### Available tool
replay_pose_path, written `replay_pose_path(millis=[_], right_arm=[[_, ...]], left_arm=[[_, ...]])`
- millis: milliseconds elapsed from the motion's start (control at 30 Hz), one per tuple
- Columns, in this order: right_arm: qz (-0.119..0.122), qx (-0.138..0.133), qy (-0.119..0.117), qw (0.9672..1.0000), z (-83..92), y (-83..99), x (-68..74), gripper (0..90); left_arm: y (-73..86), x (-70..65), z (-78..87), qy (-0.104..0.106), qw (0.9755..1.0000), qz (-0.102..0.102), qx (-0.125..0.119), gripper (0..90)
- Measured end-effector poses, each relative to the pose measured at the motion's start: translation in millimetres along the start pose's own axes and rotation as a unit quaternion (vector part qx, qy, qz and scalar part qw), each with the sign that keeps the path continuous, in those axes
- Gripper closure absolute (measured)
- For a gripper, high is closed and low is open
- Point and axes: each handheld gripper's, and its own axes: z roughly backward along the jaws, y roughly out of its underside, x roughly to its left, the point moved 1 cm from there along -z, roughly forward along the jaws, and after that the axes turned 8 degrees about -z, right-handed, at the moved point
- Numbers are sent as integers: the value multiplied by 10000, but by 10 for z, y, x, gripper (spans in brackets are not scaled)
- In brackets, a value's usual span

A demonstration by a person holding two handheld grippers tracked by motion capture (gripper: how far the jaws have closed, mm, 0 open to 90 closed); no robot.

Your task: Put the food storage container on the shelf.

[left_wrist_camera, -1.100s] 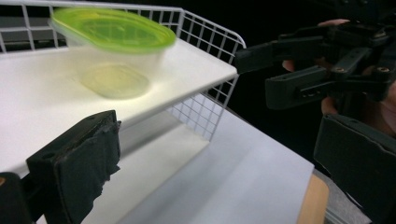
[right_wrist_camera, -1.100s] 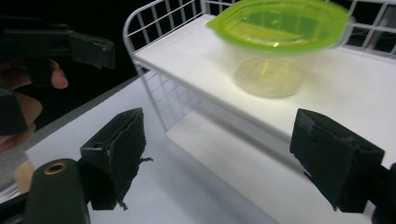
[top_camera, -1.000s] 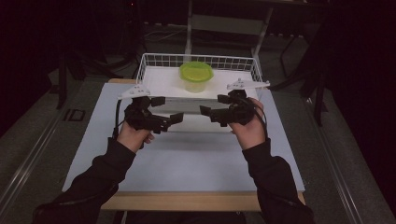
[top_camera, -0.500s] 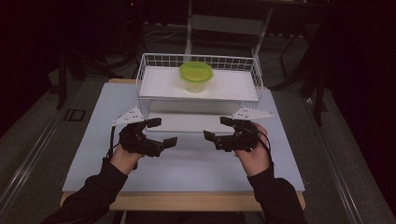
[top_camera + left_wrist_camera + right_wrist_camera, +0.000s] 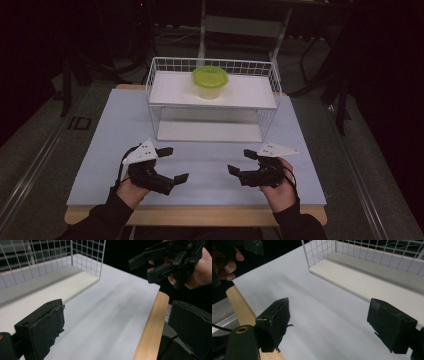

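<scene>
A small tub with a lime-green lid (image 5: 210, 80) stands on the upper white shelf of a wire rack (image 5: 160, 107) at the back of the table. My left gripper (image 5: 174, 163) hovers near the front edge, left of centre, open and holding nothing. My right gripper (image 5: 240, 162) is level with it, right of centre, also open with nothing in it. Their jaws point toward each other across a gap. The left gripper view has its own jaws wide apart (image 5: 115, 325) over the mat. The right gripper (image 5: 170, 262) shows beyond them. The right gripper view has spread jaws (image 5: 332, 322) too.
A pale blue-white mat (image 5: 115, 130) covers the table, with a wooden edge (image 5: 200, 216) along the front. The rack's lower white board (image 5: 362, 280) lies just beyond the grippers. Dark floor and stands surround the table.
Both grippers have drawn back from the rack's front toward the table's near edge and spread a little apart. The tub has not moved.
</scene>
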Motion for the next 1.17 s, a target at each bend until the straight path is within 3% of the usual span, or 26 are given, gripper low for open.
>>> replay_pose_path(millis=[267, 467, 700, 933, 1167], right_arm=[[11, 75, 68, 9999, 4, 298, -119, 179], [50, 126, 183, 9997, 63, 404, -184, 179], [146, 178, 344, 9991, 104, 503, -268, 179], [230, 297, 437, 9983, 49, 544, -294, 180], [218, 301, 488, 9981, 28, 542, -320, 180]], left_arm=[[292, -23, -2, 141, 9996, -198, 167, 12], [447, 21, 62, -61, 9988, -358, 330, 12], [601, 119, 147, -314, 9980, -333, 426, 13], [663, 134, 139, -273, 9984, -132, 479, 12], [667, 112, 109, -231, 9979, -126, 590, 12]])
